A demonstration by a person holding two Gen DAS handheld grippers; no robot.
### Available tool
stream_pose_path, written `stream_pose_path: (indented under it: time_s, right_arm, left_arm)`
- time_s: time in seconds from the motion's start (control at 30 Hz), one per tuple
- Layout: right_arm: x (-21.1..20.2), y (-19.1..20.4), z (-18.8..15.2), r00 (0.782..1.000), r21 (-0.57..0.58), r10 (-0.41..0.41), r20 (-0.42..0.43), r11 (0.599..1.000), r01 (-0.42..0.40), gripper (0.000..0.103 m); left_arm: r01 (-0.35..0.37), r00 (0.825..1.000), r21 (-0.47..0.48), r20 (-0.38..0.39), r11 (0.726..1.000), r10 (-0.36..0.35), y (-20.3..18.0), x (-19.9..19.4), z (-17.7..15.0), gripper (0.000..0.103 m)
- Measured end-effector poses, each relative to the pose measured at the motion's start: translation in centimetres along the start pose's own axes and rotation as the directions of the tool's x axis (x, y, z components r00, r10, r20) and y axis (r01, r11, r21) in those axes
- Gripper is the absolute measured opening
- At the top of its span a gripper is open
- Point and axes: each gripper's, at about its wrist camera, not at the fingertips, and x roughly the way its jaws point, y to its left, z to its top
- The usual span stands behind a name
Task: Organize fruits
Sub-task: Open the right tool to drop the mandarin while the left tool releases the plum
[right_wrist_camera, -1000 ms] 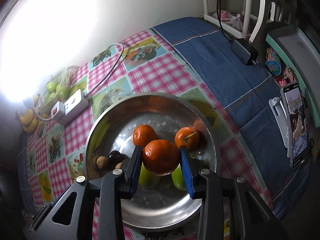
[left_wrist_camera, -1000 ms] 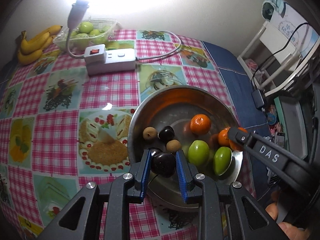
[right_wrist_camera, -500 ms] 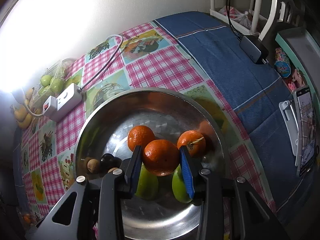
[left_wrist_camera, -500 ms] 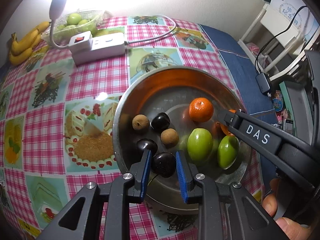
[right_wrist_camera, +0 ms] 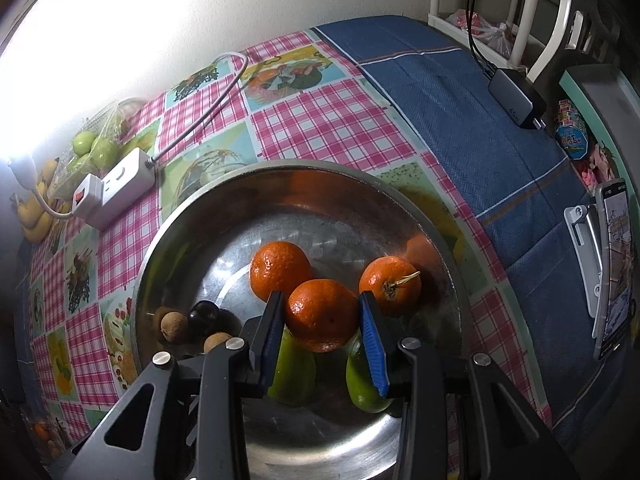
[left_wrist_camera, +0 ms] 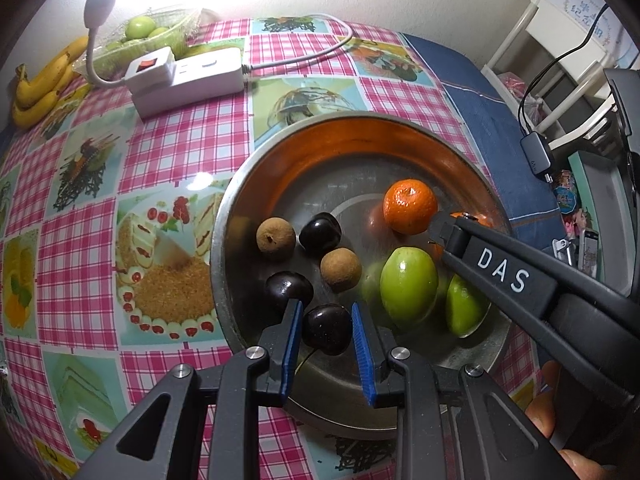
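A steel bowl on the checked tablecloth holds two dark plums, two brown longans, two green fruits and oranges. My left gripper is shut on a dark plum low over the bowl's near side. My right gripper is shut on an orange just above the bowl, between two other oranges. The right gripper's arm also shows in the left wrist view.
A white power strip with a lamp and cord lies behind the bowl. Bananas and a bag of green fruits sit at the far left. A blue cloth, a charger and a phone are to the right.
Both grippers have come lower and closer into the bowl, each still holding its fruit. The orange now sits down between the other two oranges.
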Motion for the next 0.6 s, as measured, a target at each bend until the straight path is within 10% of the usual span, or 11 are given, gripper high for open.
stream_pose_path:
  time_s: [0.6]
  right_arm:
    - [1.1,0.3,-0.2,0.999,-0.005,-0.019,-0.029,1.000,0.019,0.040]
  left_arm:
    - [0.000,1.000,0.016,-0.008,1.000,0.000,-0.5,0.8,0.0,0.028]
